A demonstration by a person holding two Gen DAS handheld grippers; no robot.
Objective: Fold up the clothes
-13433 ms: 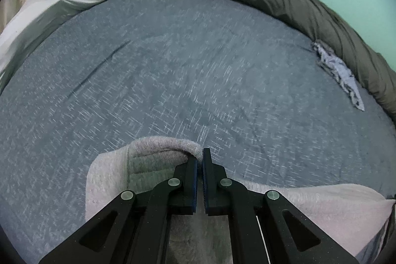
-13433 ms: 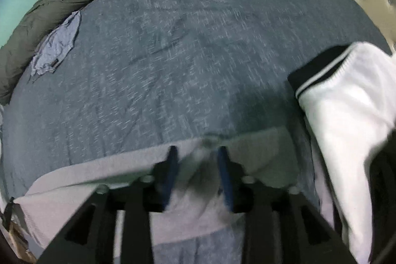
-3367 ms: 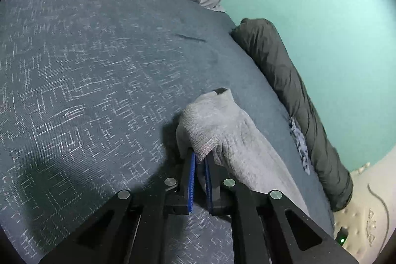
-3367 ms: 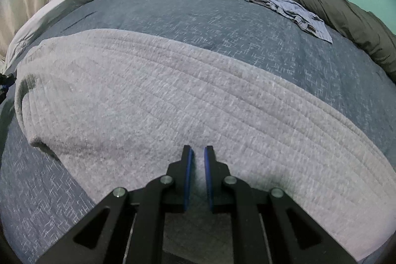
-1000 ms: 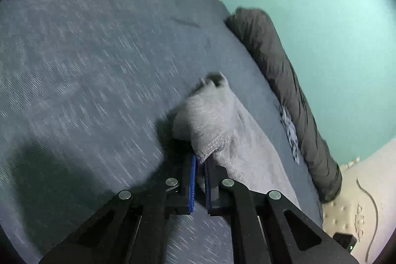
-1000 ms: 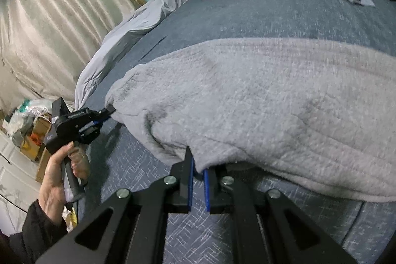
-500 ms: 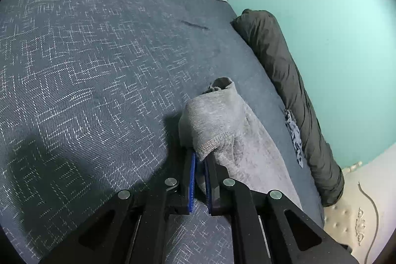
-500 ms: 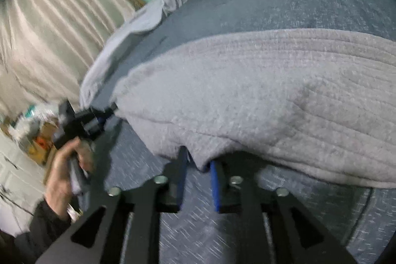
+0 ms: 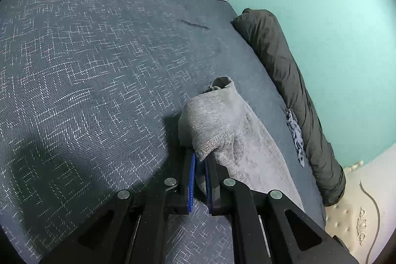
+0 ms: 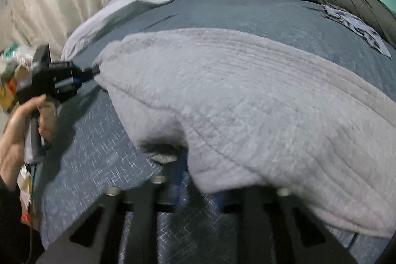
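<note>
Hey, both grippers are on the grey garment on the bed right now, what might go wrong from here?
1. The left hand-held gripper pinches only the hem corner of the grey garment; a pull may slip it free.
2. The right hand-held gripper looks spread wide under the draped edge, blurred; the cloth may drop.
3. The garment sags between the two grips, so the fold may land creased on the bedspread.

A fuzzy, ribbed grey knit garment (image 10: 247, 95) with a stitched hem is seen on a matt woven bedspread (image 9: 94, 61) flecked white. The left gripper (image 9: 200, 160) is made of matt black plastic with blue pads (image 9: 191, 177) and shiny metal pins.
</note>
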